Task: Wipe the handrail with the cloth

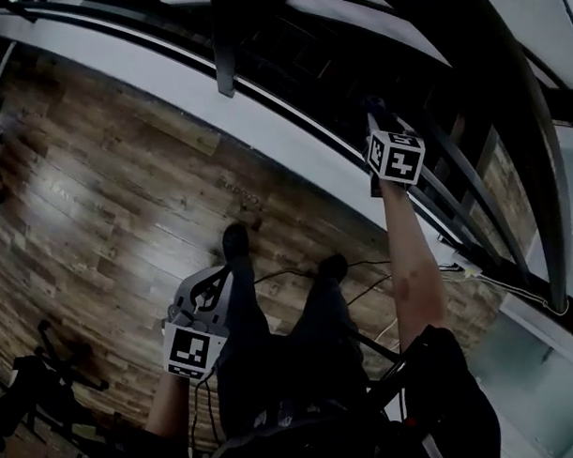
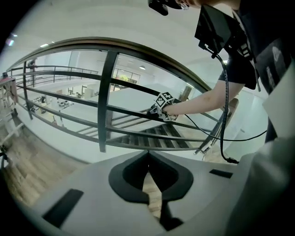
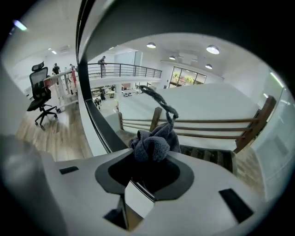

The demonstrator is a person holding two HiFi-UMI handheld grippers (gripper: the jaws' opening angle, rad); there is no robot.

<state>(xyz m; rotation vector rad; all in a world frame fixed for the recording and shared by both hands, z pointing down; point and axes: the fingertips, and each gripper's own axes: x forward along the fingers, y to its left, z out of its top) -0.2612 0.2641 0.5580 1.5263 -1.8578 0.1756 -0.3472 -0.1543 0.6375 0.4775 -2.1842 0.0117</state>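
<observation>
Cloth's place: the cloth [image 3: 154, 140] sits in my right gripper [image 3: 150, 159], which I hold out at the railing, near the handrail [image 2: 138, 47] and, as far as I can judge, a little below it.
Cloth's look: blue-grey nubby terry, crumpled into a wad, with a thin twisted tail standing up from it.
Cloth's handling: I judge it soft, light and limp. It should fold round the handrail easily, but it may slide out of a shallow pinch.
Where to hold: deep in the bunched folds, leaving a fat pad free in front to rub with.
Right gripper: jaws pinching the wad's lower folds.
Left gripper [image 2: 148, 173]: jaws pressed together on nothing. It hangs low, well apart from the handrail.
Handrail's look: a dark, smooth, curved top bar, seemingly stiff metal, so it should take firm pressure.
</observation>
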